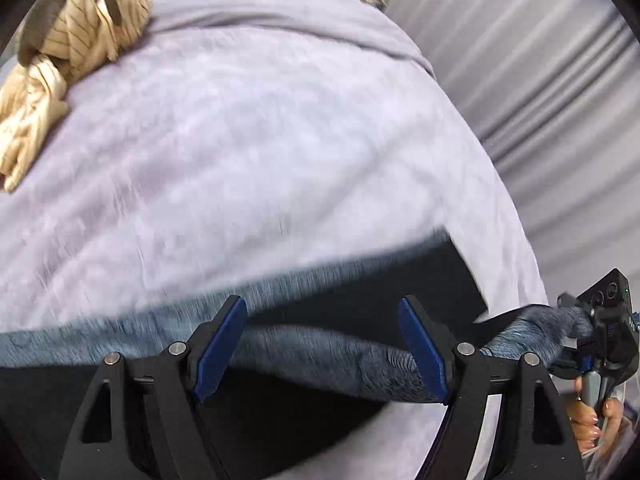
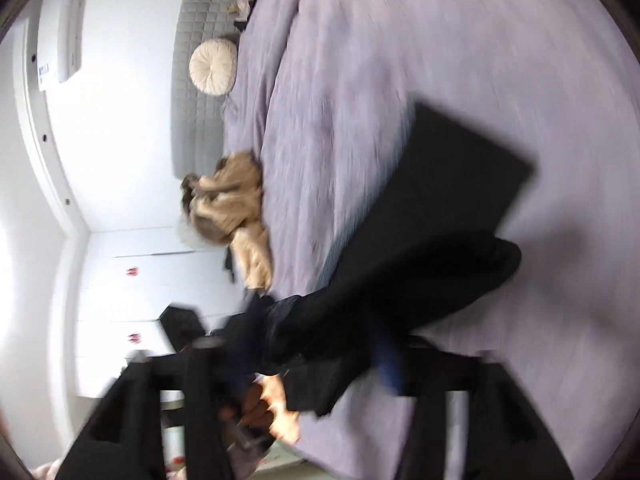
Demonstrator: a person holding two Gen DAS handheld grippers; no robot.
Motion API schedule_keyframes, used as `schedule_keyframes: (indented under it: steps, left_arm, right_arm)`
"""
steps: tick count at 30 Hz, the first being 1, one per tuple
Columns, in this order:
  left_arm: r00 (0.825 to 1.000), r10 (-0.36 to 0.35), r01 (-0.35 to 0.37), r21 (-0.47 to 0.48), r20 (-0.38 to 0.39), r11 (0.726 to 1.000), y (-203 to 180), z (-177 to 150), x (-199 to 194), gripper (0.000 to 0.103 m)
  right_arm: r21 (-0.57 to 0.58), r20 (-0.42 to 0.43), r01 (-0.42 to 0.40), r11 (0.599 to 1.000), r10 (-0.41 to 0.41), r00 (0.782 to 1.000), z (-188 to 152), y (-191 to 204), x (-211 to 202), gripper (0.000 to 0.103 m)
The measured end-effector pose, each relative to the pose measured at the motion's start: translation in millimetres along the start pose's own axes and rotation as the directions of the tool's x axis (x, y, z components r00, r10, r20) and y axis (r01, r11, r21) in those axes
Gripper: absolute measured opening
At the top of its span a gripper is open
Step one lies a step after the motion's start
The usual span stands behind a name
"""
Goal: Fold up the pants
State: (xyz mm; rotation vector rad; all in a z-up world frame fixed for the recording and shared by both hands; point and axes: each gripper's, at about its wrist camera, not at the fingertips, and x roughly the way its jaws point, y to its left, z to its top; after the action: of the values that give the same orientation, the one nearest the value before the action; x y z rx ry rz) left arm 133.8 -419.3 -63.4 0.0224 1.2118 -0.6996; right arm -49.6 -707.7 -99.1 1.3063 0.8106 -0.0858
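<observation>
Two pads of the left gripper (image 1: 322, 304) stand wide apart, their blue inner faces mostly bare, so we read these jaws as open. The pants (image 1: 320, 356), dark with a blue-grey side showing, lie on the lilac bedspread (image 1: 240, 140) at 6 o'clock in the left view. A rolled band of them runs across the gap between the pads and on toward 4 o'clock. There it bunches against the front of the right gripper (image 2: 298, 350), with the hand (image 1: 588, 416) holding that gripper just below it. In the right view, which is badly blurred, the pants spread from the centre toward 2 o'clock, one square end lying flat on the bedspread. Cloth lies between the right fingers, but we cannot tell whether they press on it. A heap of beige clothes (image 1: 80, 32) lies at 10 o'clock in the left view, well apart from the pants.
</observation>
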Motion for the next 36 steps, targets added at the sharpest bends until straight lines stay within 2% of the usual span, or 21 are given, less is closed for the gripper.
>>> schedule_keyframes:
  steps: [2,4,6,9,13,16,17,18,20,22,23,25,26,28,30,33,36]
  left_arm:
    - [0.998,0.031,-0.03,-0.015,0.046,0.999,1,12,-11,0.079]
    - [0.994,0.096,-0.096,-0.005,0.06,0.995,10,11,-21,0.079]
    - [0.987,0.159,-0.159,-0.009,0.029,0.987,25,-1,-23,0.079]
    - [0.971,0.235,-0.237,-0.037,-0.041,0.971,55,-37,-18,0.079]
    - [0.94,0.308,-0.324,-0.105,-0.149,0.94,88,-83,-3,0.079]
    - [0.925,0.337,-0.363,-0.146,-0.177,0.92,104,-108,2,0.079]
    - [0.922,0.335,-0.367,-0.159,-0.194,0.917,109,-114,4,0.079]
    - [0.919,0.332,-0.369,-0.169,-0.211,0.914,113,-119,5,0.079]
    - [0.92,0.329,-0.367,-0.176,-0.212,0.913,114,-125,0,0.079]
    - [0.925,0.331,-0.363,-0.172,-0.188,0.916,113,-130,-10,0.079]
    - [0.923,0.334,-0.365,-0.165,-0.191,0.916,114,-133,-11,0.079]
    - [0.914,0.341,-0.377,-0.151,-0.219,0.914,117,-139,-5,0.079]
    - [0.906,0.347,-0.388,-0.147,-0.244,0.91,120,-143,1,0.079]
    - [0.903,0.346,-0.391,-0.151,-0.254,0.908,121,-145,2,0.079]
    - [0.909,0.346,-0.383,-0.142,-0.231,0.913,117,-141,-8,0.079]
    - [0.928,0.324,-0.347,-0.111,-0.184,0.931,104,-128,-21,0.079]
    - [0.942,0.309,-0.318,-0.056,-0.13,0.946,84,-109,-16,0.079]
  right_arm:
    - [-0.084,0.025,0.101,0.991,-0.099,0.995,27,19,-1,0.076]
    - [-0.143,0.036,0.168,0.975,-0.165,0.986,32,28,-3,0.076]
    - [-0.142,0.01,0.198,0.97,-0.199,0.98,21,15,-15,0.076]
    - [-0.089,-0.045,0.213,0.973,-0.217,0.975,-2,-12,-8,0.073]
    - [-0.029,-0.101,0.254,0.967,-0.255,0.961,-18,-49,30,0.064]
    - [-0.01,-0.085,0.27,0.963,-0.27,0.959,-14,-65,48,0.046]
    - [0.029,-0.091,0.239,0.97,-0.236,0.967,-13,-72,54,0.014]
    - [0.055,-0.087,0.229,0.972,-0.224,0.971,-12,-72,53,0.008]
    - [0.018,-0.063,0.19,0.982,-0.188,0.98,-15,-58,38,0.008]
    - [-0.041,-0.074,0.217,0.975,-0.22,0.973,-23,-47,24,0.008]
    - [-0.05,-0.088,0.254,0.966,-0.258,0.962,-27,-51,22,0.008]
    - [-0.071,-0.145,0.351,0.934,-0.358,0.922,-30,-71,33,0.01]
    - [-0.061,-0.159,0.353,0.934,-0.358,0.92,-29,-79,37,0.014]
    - [-0.041,-0.156,0.34,0.94,-0.342,0.927,-26,-79,30,0.019]
    - [-0.088,-0.12,0.363,0.928,-0.371,0.921,-27,-66,15,0.023]
    - [-0.221,-0.034,0.392,0.893,-0.409,0.912,-29,-32,-10,0.026]
    - [-0.338,0.008,0.419,0.843,-0.442,0.897,-15,-3,0,0.026]
